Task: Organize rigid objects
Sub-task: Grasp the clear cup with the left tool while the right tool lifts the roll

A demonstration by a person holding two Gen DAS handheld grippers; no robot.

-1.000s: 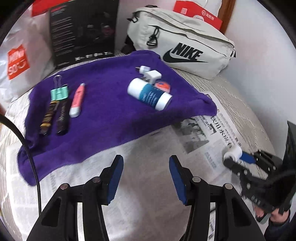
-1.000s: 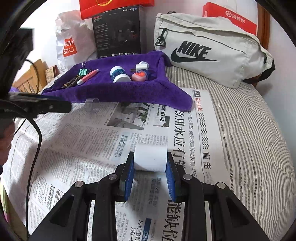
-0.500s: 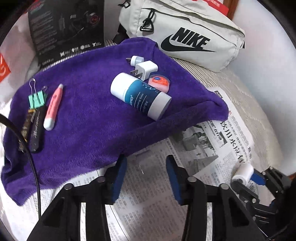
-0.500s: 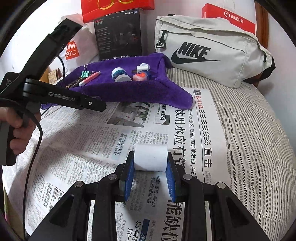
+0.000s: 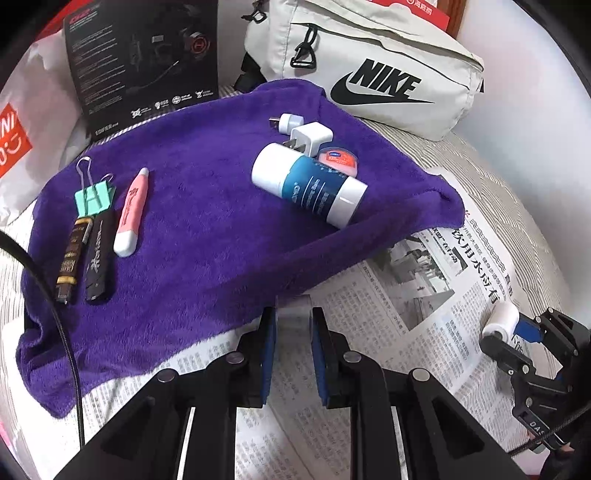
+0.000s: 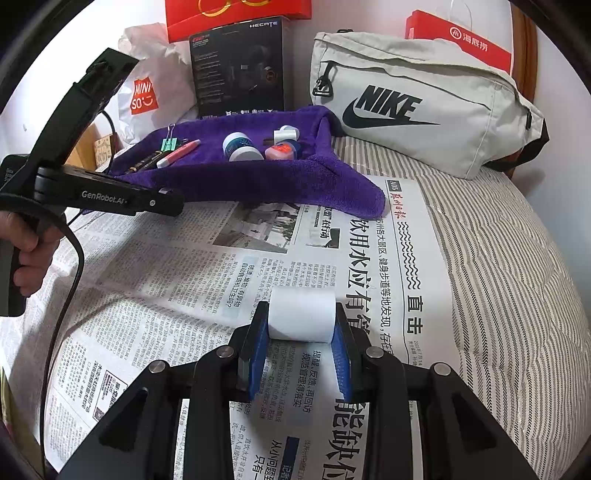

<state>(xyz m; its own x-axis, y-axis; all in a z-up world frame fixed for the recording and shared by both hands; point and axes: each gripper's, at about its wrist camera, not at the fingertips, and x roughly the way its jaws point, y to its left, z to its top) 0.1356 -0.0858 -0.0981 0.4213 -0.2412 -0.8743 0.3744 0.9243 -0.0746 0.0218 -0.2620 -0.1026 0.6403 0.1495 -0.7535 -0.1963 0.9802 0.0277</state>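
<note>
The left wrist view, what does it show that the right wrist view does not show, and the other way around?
Only the left wrist view shows the left gripper shut on a small clear piece at the edge of the purple towel.

Only the right wrist view shows a hand on the left gripper's handle, and the red box on top.

Both show the right gripper shut on the white roll, the newspaper and the Nike bag.

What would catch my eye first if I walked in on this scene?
Probably the purple towel spread over newspaper on the bed, dotted with small things like a blue bottle and a pink pen. Behind it sits a pale Nike bag. In front, the right gripper clamps a white roll.
</note>
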